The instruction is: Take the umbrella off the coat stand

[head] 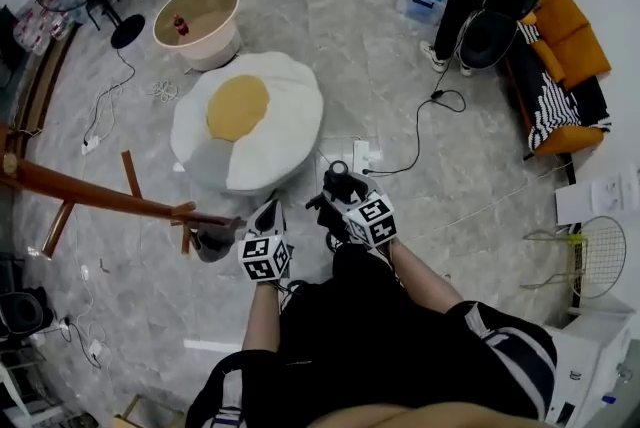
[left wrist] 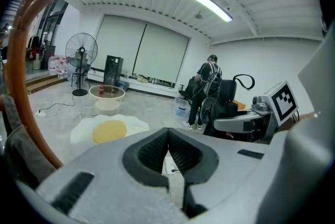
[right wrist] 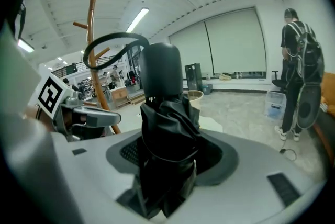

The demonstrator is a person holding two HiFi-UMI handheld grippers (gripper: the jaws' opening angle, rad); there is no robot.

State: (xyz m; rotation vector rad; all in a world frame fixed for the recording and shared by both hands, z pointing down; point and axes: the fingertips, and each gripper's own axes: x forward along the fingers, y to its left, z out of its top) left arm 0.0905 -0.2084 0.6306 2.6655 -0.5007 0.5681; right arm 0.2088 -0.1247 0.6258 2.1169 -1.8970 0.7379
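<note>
Head view: umbrella (head: pixel 336 184) sits centre frame, clamped in the right gripper (head: pixel 345 201), apart from the stand (head: pixel 90 194) at left. The lift-off looks done, imo; only carrying it off remains.

Left gripper view: left gripper (left wrist: pixel 167 152) at bottom centre, jaws together, nothing btwn them.

Right gripper view: the umbrella's centre frame, black and folded, fabric bunched (strap loop arcing upper left), stubby round handle on top.

**Bright, even light; fisheye edges**

I see ceiling strips (left wrist: pixel 207 4) lighting the room evenly, leaving only soft shadows on the pale floor (head: pixel 380 46). Both gripper views bend hard into black corners. The close foreground looks soft, and the umbrella (right wrist: pixel 165 134) reads dark, with little detail.
</note>
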